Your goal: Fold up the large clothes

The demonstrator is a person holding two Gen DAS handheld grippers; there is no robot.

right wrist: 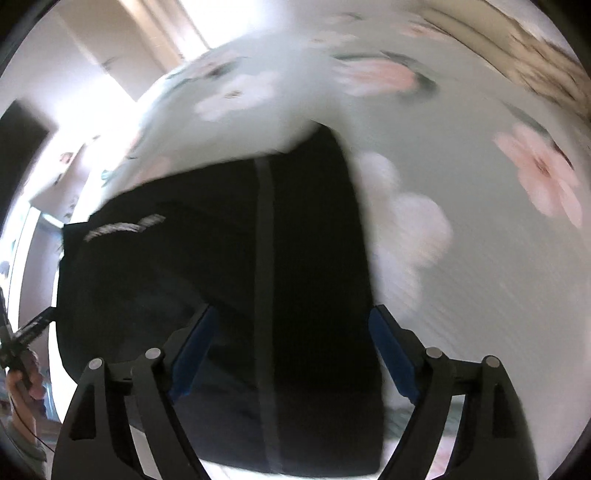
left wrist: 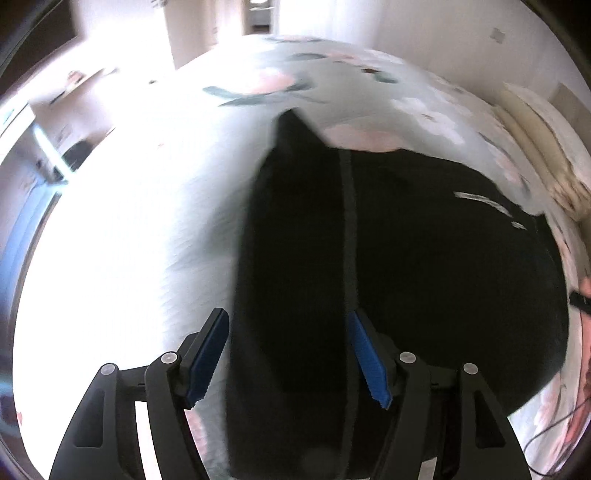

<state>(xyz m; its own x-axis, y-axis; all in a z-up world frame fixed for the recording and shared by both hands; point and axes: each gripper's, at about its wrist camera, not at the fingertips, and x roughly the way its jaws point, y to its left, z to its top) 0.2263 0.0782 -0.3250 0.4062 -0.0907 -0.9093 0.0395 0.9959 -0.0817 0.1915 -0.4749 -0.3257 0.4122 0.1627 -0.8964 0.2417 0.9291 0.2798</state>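
Note:
A large black garment (left wrist: pixel 424 251) with a grey stripe and a small white print lies flat on a bed with a pale floral cover (left wrist: pixel 147 229). My left gripper (left wrist: pixel 288 325) is open above the garment's left side, with the stripe running between its blue-padded fingers. The garment also shows in the right wrist view (right wrist: pixel 303 240). My right gripper (right wrist: pixel 291 321) is open above its right side, the fingers spread on both sides of the stripe. Both views are blurred by motion. Neither gripper holds anything.
The floral bed cover (right wrist: pixel 461 258) spreads around the garment. A headboard or pillows (left wrist: pixel 535 122) lie at the far right. A bright doorway (left wrist: pixel 258 14) and furniture (left wrist: pixel 55 147) stand beyond the bed. The left gripper and the hand holding it (right wrist: pixel 22 350) show at the left of the right wrist view.

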